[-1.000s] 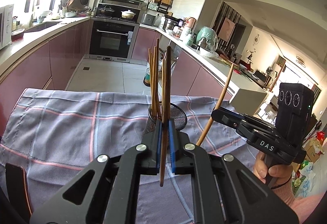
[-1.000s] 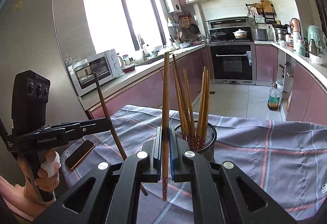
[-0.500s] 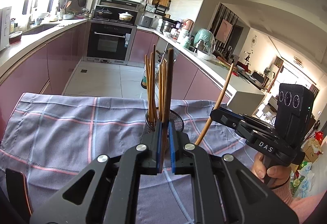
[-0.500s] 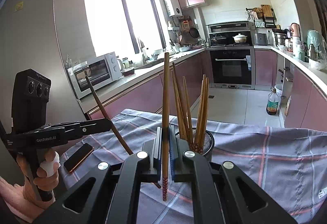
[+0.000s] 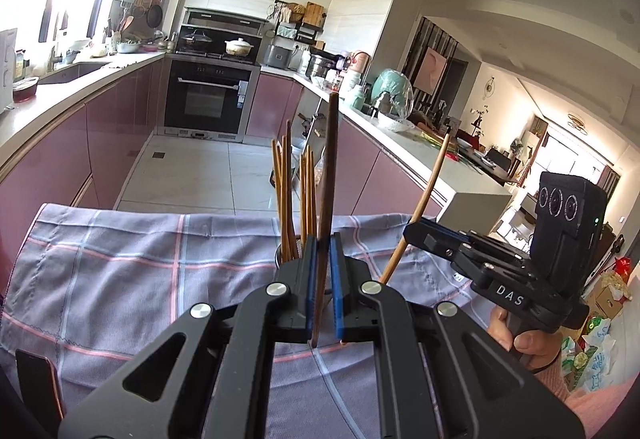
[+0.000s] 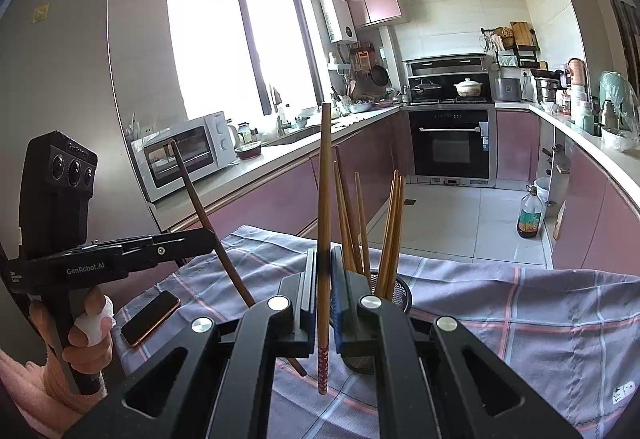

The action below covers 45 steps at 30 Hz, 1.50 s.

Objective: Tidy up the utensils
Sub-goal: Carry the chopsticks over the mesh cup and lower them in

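Observation:
My left gripper (image 5: pixel 323 243) is shut on a dark brown chopstick (image 5: pixel 329 175) that stands nearly upright. Just behind its fingers stands the black mesh holder (image 5: pixel 279 254) with several light chopsticks (image 5: pixel 285 191), mostly hidden. My right gripper (image 6: pixel 323 259) is shut on a light brown chopstick (image 6: pixel 325 207) with a red patterned lower end. The mesh holder (image 6: pixel 400 293) stands just right of its fingers with several chopsticks (image 6: pixel 390 231) in it. Each view shows the other gripper to the side, the right gripper (image 5: pixel 416 231) and the left gripper (image 6: pixel 208 235), holding its stick tilted.
A grey checked cloth (image 5: pixel 120 279) covers the table. A phone (image 6: pixel 150 317) lies on the cloth near the left gripper. The far table edge drops to a tiled floor with an oil bottle (image 6: pixel 530 215). Pink kitchen cabinets line both sides.
The holder sits lower in both views and is more hidden behind the fingers. Both grips on the chopsticks are unchanged.

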Tool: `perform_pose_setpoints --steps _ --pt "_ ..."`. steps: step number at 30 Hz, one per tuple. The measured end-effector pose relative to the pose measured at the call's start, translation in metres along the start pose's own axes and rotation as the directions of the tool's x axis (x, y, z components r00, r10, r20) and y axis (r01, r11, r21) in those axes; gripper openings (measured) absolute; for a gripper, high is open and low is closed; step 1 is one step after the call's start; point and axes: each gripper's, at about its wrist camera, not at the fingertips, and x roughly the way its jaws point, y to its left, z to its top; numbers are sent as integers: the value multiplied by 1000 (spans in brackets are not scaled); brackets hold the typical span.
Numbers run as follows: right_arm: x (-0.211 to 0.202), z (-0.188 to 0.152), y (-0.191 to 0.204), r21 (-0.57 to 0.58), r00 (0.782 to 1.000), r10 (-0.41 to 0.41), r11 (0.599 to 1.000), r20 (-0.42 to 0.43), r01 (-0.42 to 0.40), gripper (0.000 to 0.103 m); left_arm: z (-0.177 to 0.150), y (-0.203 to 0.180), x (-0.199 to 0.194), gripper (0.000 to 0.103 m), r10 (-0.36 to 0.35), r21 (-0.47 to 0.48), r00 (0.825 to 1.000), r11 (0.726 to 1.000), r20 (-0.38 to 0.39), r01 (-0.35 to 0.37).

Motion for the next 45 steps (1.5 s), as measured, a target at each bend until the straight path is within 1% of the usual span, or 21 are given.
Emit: perform_pose_setpoints --steps 13,22,28,32,45 --pt "0 15 -1 -16 999 -15 1000 41 15 5 22 -17 -14 7 -14 33 997 999 73 12" --pt "0 30 -5 -19 997 -32 999 76 33 5 36 -20 -9 7 -17 30 995 999 97 14" --pt "6 34 -10 -12 996 -39 999 83 40 5 40 -27 -10 7 -19 40 993 999 120 15" --pt "9 35 -12 -7 995 -46 999 86 47 5 43 -26 -10 7 -17 30 991 999 136 13" --pt "20 35 -13 4 994 -72 997 78 72 5 49 -20 9 7 6 1 995 1000 98 -6"
